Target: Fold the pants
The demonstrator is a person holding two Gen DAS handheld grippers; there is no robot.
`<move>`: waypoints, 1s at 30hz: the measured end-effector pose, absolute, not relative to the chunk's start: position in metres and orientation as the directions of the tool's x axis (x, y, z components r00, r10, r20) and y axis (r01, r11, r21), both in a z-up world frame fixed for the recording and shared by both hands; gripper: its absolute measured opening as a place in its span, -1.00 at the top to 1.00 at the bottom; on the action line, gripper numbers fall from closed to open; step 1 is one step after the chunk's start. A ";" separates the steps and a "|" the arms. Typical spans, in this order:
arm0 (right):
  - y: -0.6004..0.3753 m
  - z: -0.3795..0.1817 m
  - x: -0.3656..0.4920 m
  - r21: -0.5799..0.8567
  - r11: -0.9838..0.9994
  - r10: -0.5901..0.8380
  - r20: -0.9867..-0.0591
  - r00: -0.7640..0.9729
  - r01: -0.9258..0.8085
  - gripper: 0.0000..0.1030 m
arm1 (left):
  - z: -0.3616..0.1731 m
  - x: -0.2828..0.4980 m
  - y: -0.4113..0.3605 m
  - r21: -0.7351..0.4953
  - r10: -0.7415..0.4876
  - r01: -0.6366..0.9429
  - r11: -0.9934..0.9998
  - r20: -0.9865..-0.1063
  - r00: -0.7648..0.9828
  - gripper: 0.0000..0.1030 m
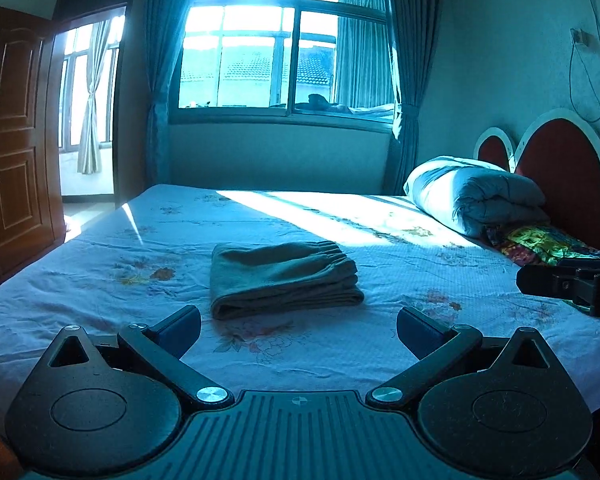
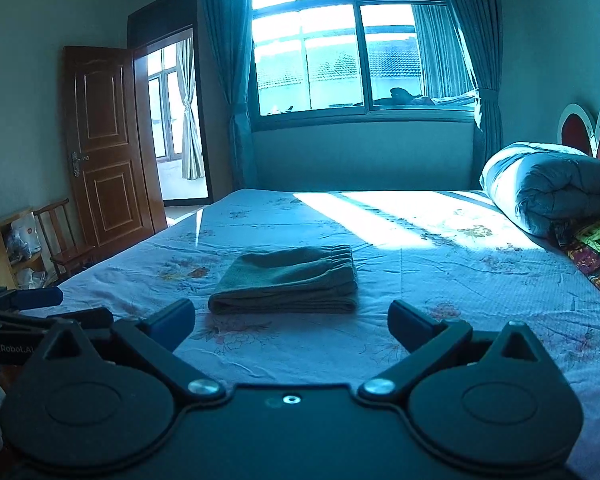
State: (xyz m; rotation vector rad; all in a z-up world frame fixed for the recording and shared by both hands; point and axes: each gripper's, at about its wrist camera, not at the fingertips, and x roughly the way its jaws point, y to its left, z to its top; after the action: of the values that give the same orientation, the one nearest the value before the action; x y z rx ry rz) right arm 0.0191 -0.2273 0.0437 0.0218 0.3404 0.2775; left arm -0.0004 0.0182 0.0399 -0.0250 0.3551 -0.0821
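Pants [image 1: 284, 278] lie folded on bed [image 1: 100, 280]; left gripper [image 2: 40, 304] reads "GenRobot.AI".

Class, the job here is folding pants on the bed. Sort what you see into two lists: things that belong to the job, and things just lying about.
Belong to the job:
pants, folded on the bed sheet
left tongs, open
right tongs, open

Just lying about:
rolled quilt
patterned cloth
wooden chair

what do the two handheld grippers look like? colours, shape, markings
Both match: the black plastic left gripper and black plastic right gripper each have round-lobed linkage plates, silver pivot bolts and jaws with dark blue pads. The left's centre deck is ribbed. White "GenRobot.AI" lettering shows on the left unit's side in the right wrist view. No cables or sleeves visible.
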 end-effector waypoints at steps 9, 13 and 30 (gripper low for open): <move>-0.231 0.044 0.014 0.062 0.961 0.275 -0.319 0.907 -0.269 -0.89 | 0.042 -0.005 0.015 -0.044 -0.092 0.082 0.996 -0.327 0.941 -1.00; -0.235 0.046 0.014 0.064 0.961 0.274 -0.311 0.910 -0.267 -0.89 | 0.045 -0.008 0.014 -0.049 -0.096 0.085 0.995 -0.311 0.945 -1.00; -0.231 0.044 0.015 0.056 0.960 0.279 -0.315 0.907 -0.276 -0.89 | 0.046 -0.007 0.018 -0.065 -0.110 0.094 0.993 -0.302 0.947 -1.00</move>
State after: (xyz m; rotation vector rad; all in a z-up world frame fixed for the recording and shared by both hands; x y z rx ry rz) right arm 0.0151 -0.2315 0.0439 0.0104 0.3269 0.2865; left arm -0.0071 0.0175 0.0457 -0.0500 0.3098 -0.1037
